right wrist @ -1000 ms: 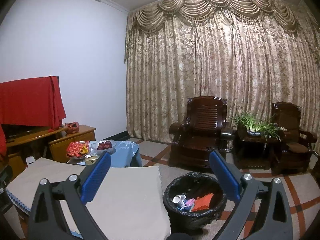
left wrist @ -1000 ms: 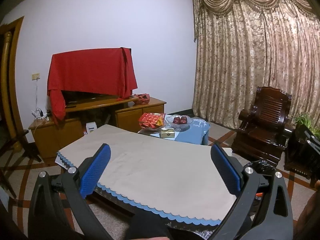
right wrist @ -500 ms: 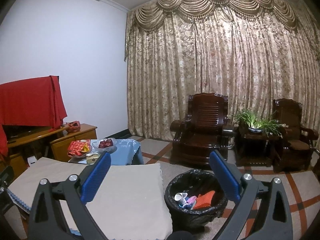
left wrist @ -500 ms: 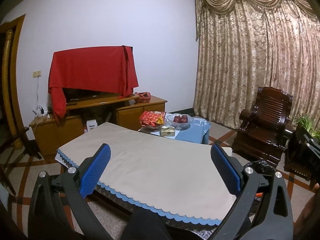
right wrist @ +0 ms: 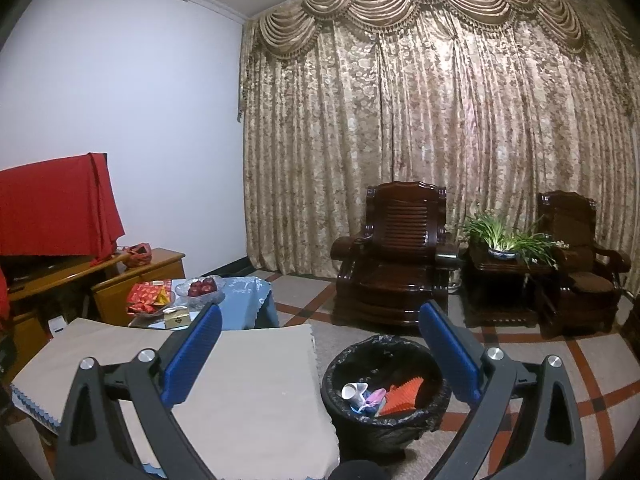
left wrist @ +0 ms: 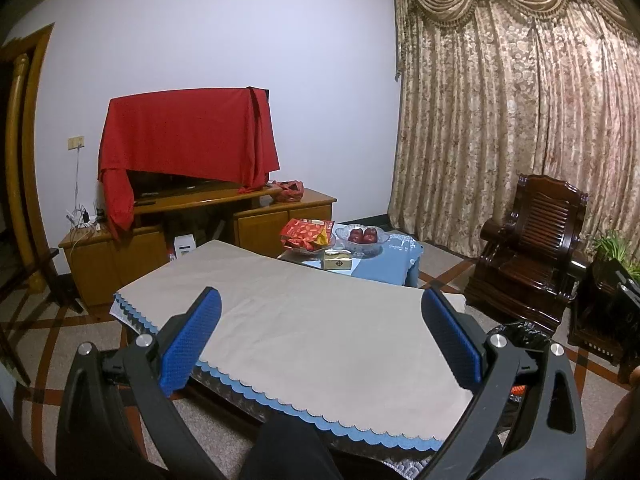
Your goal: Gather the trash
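A black-bagged trash bin (right wrist: pixel 384 394) stands on the floor right of the table; it holds a white paper cup (right wrist: pixel 352 391), a purple scrap and an orange folded paper (right wrist: pixel 400 394). Its rim shows in the left wrist view (left wrist: pixel 520 330) behind the right finger. My left gripper (left wrist: pixel 320 338) is open and empty, held over the beige-covered table (left wrist: pixel 312 320). My right gripper (right wrist: pixel 320 354) is open and empty, held above the table's right end and the bin.
A low blue-clothed table (left wrist: pixel 388 264) at the far end carries a red snack bag (left wrist: pixel 306 234), an apple bowl (left wrist: pixel 362 236) and a small box (left wrist: pixel 338 260). A TV cabinet (left wrist: pixel 192 232) stands left. Dark wooden armchairs (right wrist: pixel 394 256) and a plant stand (right wrist: pixel 504 256) line the curtain.
Both views have tilted slightly upward, so the table, the bin and the furniture sit a little lower in frame. Both grippers stay open and empty.
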Action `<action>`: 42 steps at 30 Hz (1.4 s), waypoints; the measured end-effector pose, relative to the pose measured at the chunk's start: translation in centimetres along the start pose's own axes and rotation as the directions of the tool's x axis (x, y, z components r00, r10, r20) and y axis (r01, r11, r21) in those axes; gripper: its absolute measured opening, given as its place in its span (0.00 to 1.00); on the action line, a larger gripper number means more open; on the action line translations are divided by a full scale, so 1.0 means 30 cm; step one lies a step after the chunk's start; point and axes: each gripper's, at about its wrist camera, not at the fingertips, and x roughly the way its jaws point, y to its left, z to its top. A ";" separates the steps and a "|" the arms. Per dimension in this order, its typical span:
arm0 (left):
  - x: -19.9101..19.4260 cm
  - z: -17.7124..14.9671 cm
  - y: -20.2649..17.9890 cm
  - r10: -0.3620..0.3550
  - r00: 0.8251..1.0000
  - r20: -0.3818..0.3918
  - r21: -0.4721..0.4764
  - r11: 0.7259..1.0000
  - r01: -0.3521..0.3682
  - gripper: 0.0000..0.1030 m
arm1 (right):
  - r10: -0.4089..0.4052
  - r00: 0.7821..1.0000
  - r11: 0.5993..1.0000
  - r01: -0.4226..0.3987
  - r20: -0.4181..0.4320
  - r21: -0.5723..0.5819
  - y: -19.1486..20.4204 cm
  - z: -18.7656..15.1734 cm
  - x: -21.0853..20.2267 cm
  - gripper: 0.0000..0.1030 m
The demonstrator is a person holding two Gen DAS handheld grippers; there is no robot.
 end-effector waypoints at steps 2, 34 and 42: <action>0.001 0.000 0.000 0.000 1.000 0.000 0.001 1.000 0.000 0.95 | 0.000 1.000 1.000 0.000 0.000 0.000 -0.001 0.001 0.001 0.94; 0.003 -0.006 0.013 0.000 1.000 0.003 -0.005 1.000 0.000 0.95 | -0.003 1.000 1.000 0.003 0.013 -0.002 -0.023 0.009 -0.011 0.94; 0.002 -0.003 0.011 0.000 1.000 0.004 -0.007 1.000 0.000 0.95 | -0.003 1.000 1.000 0.003 0.018 0.000 -0.024 0.015 -0.011 0.94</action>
